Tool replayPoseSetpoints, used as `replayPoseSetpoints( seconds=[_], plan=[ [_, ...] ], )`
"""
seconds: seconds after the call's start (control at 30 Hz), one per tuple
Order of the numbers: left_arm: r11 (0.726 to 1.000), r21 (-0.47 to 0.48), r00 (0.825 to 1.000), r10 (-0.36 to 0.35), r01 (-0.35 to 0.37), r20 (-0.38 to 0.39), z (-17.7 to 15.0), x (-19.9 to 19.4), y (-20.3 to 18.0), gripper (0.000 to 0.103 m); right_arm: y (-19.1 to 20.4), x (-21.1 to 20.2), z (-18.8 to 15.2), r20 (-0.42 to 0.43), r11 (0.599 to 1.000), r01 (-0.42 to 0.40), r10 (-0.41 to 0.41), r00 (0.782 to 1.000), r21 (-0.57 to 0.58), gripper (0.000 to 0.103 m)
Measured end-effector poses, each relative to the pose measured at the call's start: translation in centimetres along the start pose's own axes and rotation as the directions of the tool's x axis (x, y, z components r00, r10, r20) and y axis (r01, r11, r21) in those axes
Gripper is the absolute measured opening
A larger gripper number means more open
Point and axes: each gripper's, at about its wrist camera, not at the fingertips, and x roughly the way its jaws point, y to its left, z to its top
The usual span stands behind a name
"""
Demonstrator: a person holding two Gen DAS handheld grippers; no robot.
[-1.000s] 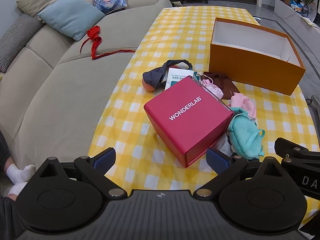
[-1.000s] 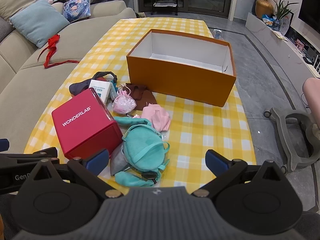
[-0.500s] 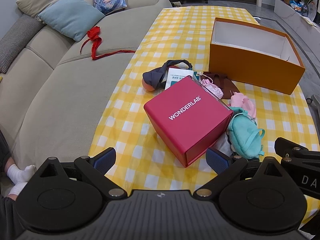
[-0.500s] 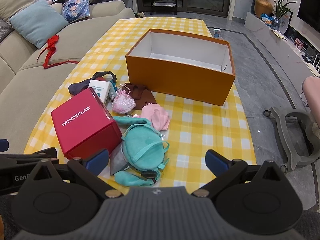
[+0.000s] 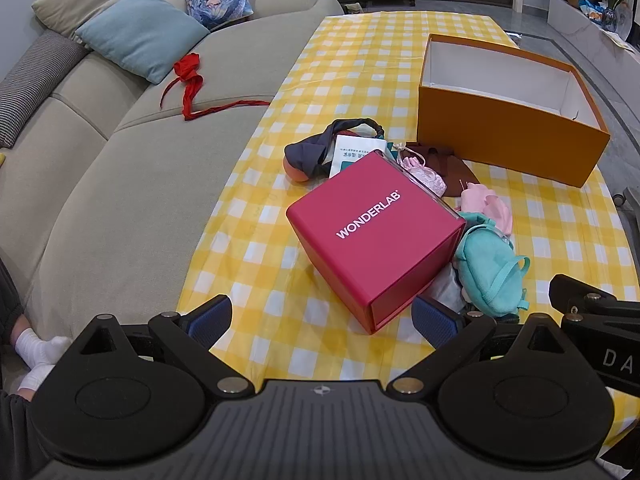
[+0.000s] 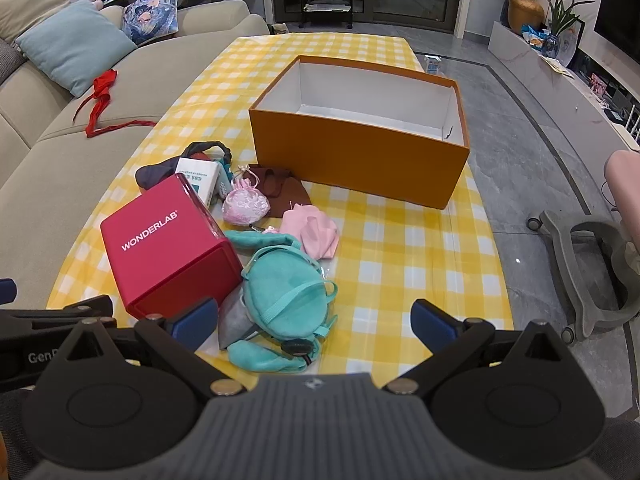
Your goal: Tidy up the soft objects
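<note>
soft pile (image 6: 286, 296) beside orange box (image 6: 360, 152), both grippers' fingers apart

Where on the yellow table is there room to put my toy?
Bare cloth lies right of the pink cloth and teal pouch, below the orange box. More beyond the box, and left of the red box. It is crowded between the boxes. The orange box looks empty.

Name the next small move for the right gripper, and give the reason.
Probably lower the right gripper onto the teal pouch. It is open and empty, the pouch is the nearest soft item, lying right before it, and the orange box stands open and empty behind the pile.
</note>
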Motion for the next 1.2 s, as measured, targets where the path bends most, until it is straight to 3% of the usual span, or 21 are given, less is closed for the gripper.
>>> replayPoseSetpoints(
  seconds=[0.97,1.2],
  plan=[
    [1.0,-0.001,1.0,0.005,-0.005,0.0,0.0,0.0,0.1,0.103,-0.1,0.4,-0.1,-0.006,1.0,-0.008,0.008,1.0,0.006,0.1],
    [1.0,0.009,1.0,-0.001,0.001,-0.01,0.1,0.6,0.7,0.103,-0.8,1.8,0.2,-0.039,0.997,-0.077,0.078,0.996,0.03,0.1]
  ],
)
